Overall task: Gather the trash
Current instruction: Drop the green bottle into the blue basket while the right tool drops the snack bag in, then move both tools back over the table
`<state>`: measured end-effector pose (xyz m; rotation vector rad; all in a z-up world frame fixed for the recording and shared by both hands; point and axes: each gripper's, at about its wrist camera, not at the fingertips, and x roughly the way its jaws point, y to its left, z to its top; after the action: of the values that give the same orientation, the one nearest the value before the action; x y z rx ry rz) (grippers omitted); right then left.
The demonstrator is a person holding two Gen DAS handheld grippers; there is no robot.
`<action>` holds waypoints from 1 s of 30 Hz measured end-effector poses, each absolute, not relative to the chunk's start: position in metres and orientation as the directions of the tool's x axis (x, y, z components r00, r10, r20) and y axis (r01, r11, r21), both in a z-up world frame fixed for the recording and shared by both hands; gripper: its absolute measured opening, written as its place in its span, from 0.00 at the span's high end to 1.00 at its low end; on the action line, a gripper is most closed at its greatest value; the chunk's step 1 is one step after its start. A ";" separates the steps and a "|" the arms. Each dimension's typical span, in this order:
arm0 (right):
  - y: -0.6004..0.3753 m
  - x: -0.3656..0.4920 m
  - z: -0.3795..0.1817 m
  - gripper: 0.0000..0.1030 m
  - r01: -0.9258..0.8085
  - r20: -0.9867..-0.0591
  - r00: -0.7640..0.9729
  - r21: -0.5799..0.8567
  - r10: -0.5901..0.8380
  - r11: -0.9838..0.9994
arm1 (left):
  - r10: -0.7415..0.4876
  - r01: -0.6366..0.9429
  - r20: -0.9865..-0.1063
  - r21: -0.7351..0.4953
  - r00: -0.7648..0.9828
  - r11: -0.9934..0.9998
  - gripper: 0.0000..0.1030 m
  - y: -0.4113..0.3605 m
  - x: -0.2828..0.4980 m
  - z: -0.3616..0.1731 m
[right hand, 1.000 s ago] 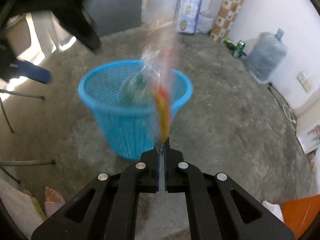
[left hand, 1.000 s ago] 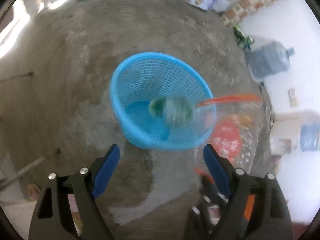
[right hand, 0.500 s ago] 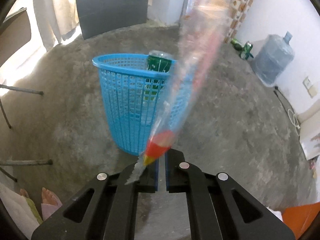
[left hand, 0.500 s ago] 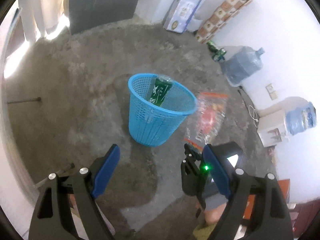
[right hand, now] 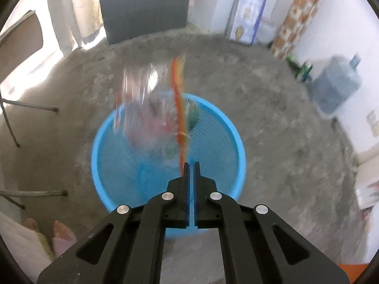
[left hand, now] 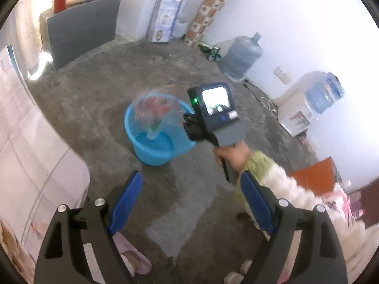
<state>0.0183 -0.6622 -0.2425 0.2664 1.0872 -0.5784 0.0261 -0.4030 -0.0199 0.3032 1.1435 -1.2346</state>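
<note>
A blue mesh basket (right hand: 220,123) stands on the concrete floor, with a green bottle (right hand: 193,116) leaning inside it. My right gripper (right hand: 191,164) is shut on the orange-edged corner of a clear plastic bag (right hand: 151,108), which hangs blurred over the basket's mouth. In the left wrist view the same bag (left hand: 154,112) hovers over the basket (left hand: 151,151), and the right gripper's body with its lit screen (left hand: 215,113) is at the basket's right, held by a hand. My left gripper (left hand: 191,198) is open, empty, well back from the basket and above the floor.
A large water jug (right hand: 336,87) and green bottles (right hand: 300,68) stand by the right wall. Cardboard boxes (right hand: 248,11) and a grey panel (right hand: 144,7) line the back wall. Chair legs (right hand: 30,108) are at the left. A sleeve (left hand: 284,189) crosses the left wrist view.
The left gripper has pulled back and up, away from the basket. The right gripper has carried the bag from beside the basket to over its opening.
</note>
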 end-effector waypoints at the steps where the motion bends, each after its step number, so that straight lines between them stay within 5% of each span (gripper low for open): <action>1: -0.663 0.017 -0.249 0.99 0.568 -0.902 0.330 -0.047 -0.280 0.822 | -0.582 0.848 -0.806 -0.380 -0.108 0.368 0.20 -0.395 0.023 -0.019; 6: -0.653 -0.007 -0.270 0.94 0.564 -0.936 0.328 0.086 -0.127 0.821 | -0.599 0.848 -0.791 -0.397 -0.123 0.351 0.20 -0.355 0.017 -0.013; 8: -0.648 -0.019 -0.269 0.80 0.574 -0.937 0.327 0.096 -0.121 0.813 | -0.607 0.851 -0.788 -0.385 -0.101 0.357 0.20 -0.338 0.019 -0.011; 21: -0.611 -0.085 -0.194 0.66 0.638 -0.865 0.470 0.192 -0.179 0.746 | -0.696 0.757 -0.712 -0.404 0.093 0.514 0.20 -0.215 0.048 0.007; 30: -0.545 -0.081 -0.122 0.38 0.578 -0.782 0.582 0.205 -0.222 0.790 | -0.709 0.688 -0.662 -0.398 0.242 0.607 0.20 -0.142 0.059 0.016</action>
<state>-0.0812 -0.5449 -0.1223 0.4739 0.8263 -0.4880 0.0587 -0.1422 0.0160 -0.0264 0.9207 -0.9553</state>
